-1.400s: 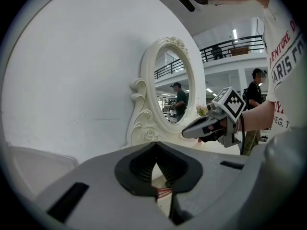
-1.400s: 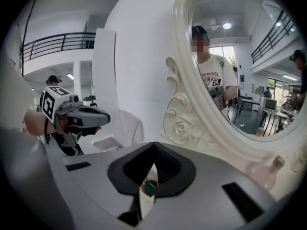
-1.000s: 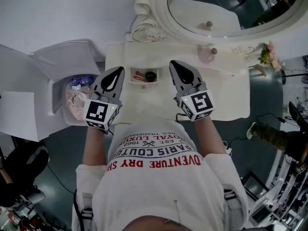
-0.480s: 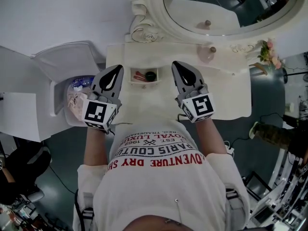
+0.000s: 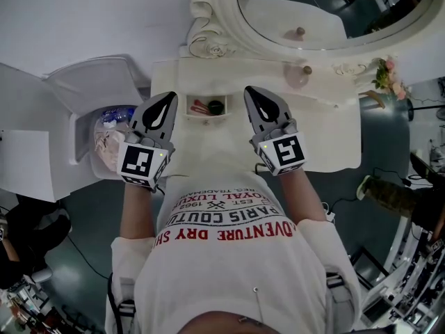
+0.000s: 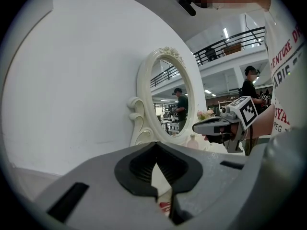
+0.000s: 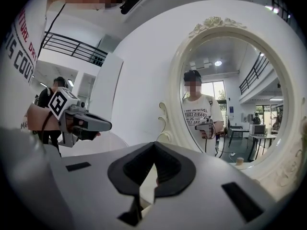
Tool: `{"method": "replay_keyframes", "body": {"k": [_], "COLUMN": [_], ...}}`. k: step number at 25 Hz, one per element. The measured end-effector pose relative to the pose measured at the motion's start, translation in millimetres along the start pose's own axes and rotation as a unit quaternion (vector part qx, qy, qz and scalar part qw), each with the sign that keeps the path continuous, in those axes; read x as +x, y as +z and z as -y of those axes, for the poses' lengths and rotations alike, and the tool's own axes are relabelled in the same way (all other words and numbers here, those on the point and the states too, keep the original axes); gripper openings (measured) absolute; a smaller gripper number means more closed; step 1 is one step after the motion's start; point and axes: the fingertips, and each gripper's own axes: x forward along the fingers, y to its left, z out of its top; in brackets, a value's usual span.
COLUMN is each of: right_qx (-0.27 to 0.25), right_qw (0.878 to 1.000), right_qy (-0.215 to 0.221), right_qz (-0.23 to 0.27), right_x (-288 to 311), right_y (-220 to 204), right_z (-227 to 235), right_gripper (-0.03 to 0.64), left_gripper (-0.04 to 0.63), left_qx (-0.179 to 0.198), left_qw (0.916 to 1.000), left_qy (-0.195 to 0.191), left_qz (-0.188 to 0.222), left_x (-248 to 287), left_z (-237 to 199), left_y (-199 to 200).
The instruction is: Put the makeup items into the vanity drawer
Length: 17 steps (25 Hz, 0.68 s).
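Pinching shut on nothing with the left gripper (image 5: 167, 100), tips meeting, hovering over the vanity top (image 5: 327, 138). Doing likewise with the right gripper (image 5: 251, 92), jaws pressing together at the tips and gripping nothing.

Flanking the small open vanity drawer (image 5: 190, 107) at the back of the top, one gripper on each side, both pointing toward the oval mirror (image 5: 313, 12).

Lying inside the drawer: red makeup items (image 5: 199, 107) toward its left and a dark round item (image 5: 216, 106) toward its right, touching neither gripper. Showing through the gap behind the left gripper's pads, in the left gripper view: a glimpse of red from the drawer.

Standing near the mirror's base, beyond the right gripper and apart from the drawer: a small pinkish bottle (image 5: 297, 79). Sitting at the far right edge of the top: a spray of pink flowers (image 5: 386, 79). Standing open just beside the vanity on the left: a white bin (image 5: 82, 141) with crumpled contents inside.
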Motion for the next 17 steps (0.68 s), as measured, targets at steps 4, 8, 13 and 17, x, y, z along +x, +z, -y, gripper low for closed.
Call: {"method": "replay_keyframes", "body": {"k": [4, 8, 13, 17], "right_qx": [0.001, -0.004, -0.014, -0.014], "right_qw": [1.0, 1.0, 1.0, 1.0], "right_qy": [-0.005, -0.008, 0.001, -0.002], "right_qz": [0.003, 0.006, 0.005, 0.004], "right_x": [0.1, 1.1, 4.8, 6.3], "right_y": [-0.2, -0.8, -1.7, -4.6], "right_z": [1.7, 0.9, -6.5, -7.4], "right_gripper": [-0.002, -0.002, -0.002, -0.002], "left_gripper": [0.006, 0.006, 0.006, 0.006], "left_qx": [0.002, 0.001, 0.0, -0.001], "left_qw": [1.0, 1.0, 1.0, 1.0], "left_qy": [0.003, 0.005, 0.007, 0.007], "left_qz": [-0.005, -0.004, -0.005, -0.004], "left_x": [-0.3, 0.0, 1.1, 3.4], "left_z": [0.6, 0.2, -0.4, -0.7], "left_y": [-3.8, -3.8, -2.6, -3.0]}}
